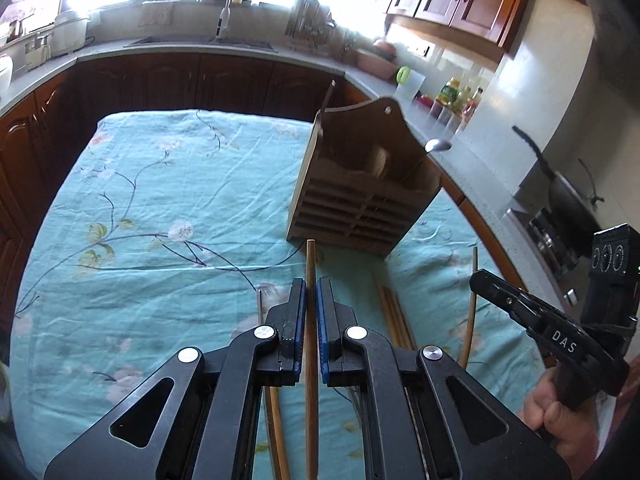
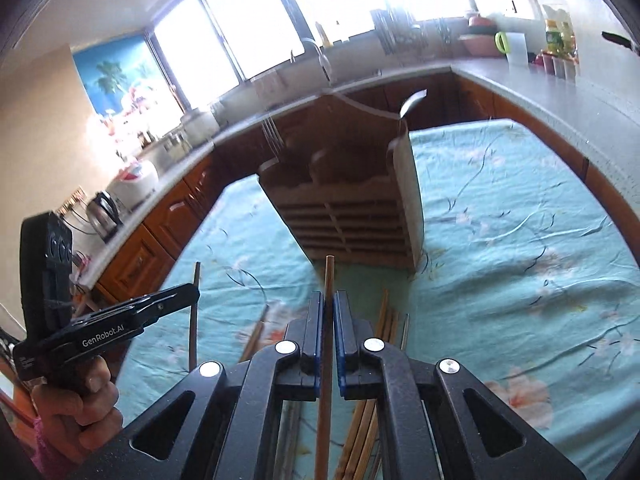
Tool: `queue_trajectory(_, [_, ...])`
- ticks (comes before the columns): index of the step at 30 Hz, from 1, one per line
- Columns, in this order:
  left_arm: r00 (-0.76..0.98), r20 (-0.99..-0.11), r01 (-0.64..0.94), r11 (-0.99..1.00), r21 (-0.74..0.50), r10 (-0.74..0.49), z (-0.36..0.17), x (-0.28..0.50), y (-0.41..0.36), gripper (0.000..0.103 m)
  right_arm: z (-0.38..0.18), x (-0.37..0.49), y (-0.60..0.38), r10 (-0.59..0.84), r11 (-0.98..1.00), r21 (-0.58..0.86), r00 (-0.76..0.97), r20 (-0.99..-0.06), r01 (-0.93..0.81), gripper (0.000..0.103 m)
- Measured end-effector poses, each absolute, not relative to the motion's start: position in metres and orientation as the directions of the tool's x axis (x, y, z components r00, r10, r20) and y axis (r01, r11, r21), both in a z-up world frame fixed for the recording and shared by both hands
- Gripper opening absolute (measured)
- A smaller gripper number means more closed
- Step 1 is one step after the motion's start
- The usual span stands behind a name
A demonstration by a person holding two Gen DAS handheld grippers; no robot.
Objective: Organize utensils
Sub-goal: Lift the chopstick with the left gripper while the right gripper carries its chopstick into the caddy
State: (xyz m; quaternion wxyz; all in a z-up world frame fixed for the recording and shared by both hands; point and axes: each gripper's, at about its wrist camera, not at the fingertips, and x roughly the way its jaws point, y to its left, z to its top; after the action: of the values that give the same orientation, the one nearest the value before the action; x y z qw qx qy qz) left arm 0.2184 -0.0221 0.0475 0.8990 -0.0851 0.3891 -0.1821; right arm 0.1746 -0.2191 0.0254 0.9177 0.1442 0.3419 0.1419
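While each claw pinches a single wooden stick between its blue pads, the left gripper is closed on a chopstick that points toward the wooden utensil holder; the right gripper is likewise clamped on a second chopstick, its tip just short of the holder's slatted front; the holder stands upright on the teal floral tablecloth, with a spoon in one end compartment and a fork in the other; loose chopsticks lie on the cloth beneath the grippers.
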Motion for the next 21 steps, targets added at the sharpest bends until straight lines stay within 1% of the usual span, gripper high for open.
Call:
queue_trajectory(13, [0.708, -0.559, 0.308, 0.901, -0.305, -0.432, 0.103, 0.185, -0.005, 0.004, 0.078, 0.144, -0.239, 0.361, 0.904, 0.385, 0.812, -0.458, -0.185, 0.005])
queue_trajectory(21, [0.742, -0.517, 0.313, 0.902, -0.297, -0.427, 0.123, 0.181, -0.004, 0.004, 0.103, 0.14, -0.243, 0.347, 0.908, 0.368, 0.849, -0.399, -0.198, 0.005])
